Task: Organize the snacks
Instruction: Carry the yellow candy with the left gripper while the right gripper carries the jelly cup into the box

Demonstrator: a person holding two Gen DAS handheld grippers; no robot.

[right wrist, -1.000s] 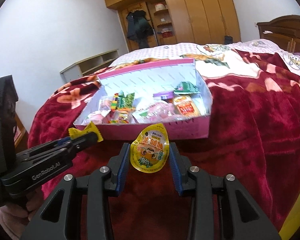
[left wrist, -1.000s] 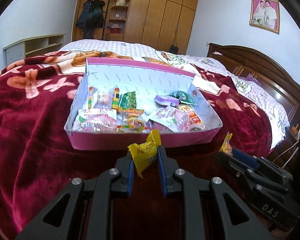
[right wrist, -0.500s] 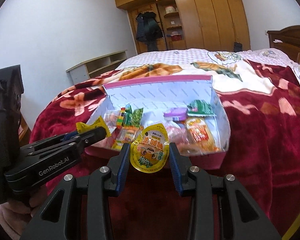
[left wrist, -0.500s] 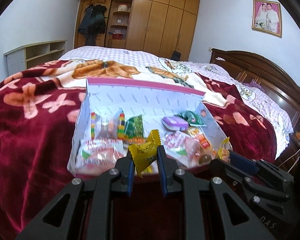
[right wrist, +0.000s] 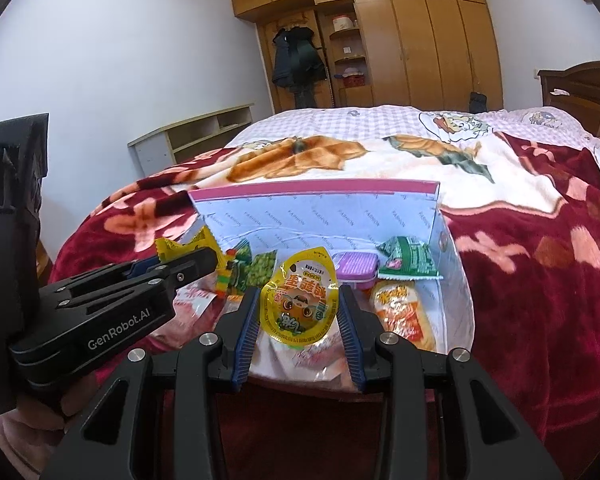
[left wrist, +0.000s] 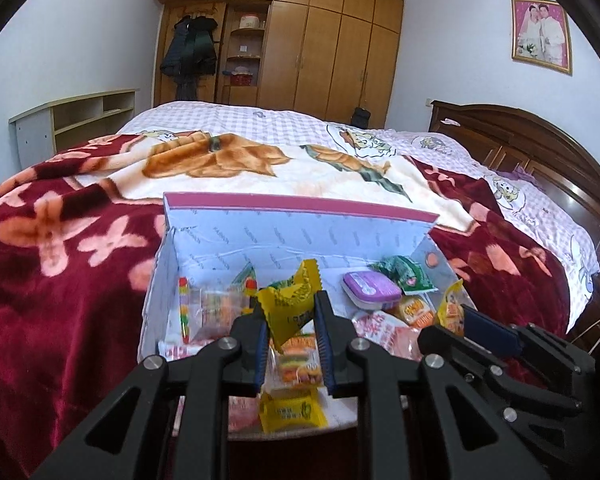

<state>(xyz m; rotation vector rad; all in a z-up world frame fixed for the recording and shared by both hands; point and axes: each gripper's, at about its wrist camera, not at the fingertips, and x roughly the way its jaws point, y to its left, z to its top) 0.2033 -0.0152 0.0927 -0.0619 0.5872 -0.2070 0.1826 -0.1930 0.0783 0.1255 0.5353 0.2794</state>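
— So, what does the left gripper (left wrist: 290, 334) hold?
— It pinches a yellow candy wrapper (left wrist: 290, 306) over the pink box (left wrist: 296, 203).
— And the right gripper (right wrist: 298, 330)?
— Its blue pads squeeze a round yellow snack pouch (right wrist: 300, 298), also over the box.
— Where is the box?
— On the red flowered blanket (right wrist: 540, 300), full of snacks, like a purple tin (left wrist: 372, 290) and a green packet (right wrist: 410, 260).

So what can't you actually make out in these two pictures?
- Left wrist view: the box near wall, hidden behind the left gripper and its yellow wrapper.
- Right wrist view: the snacks beneath the yellow pouch in the right gripper.
- Both views: packet lettering, too small.
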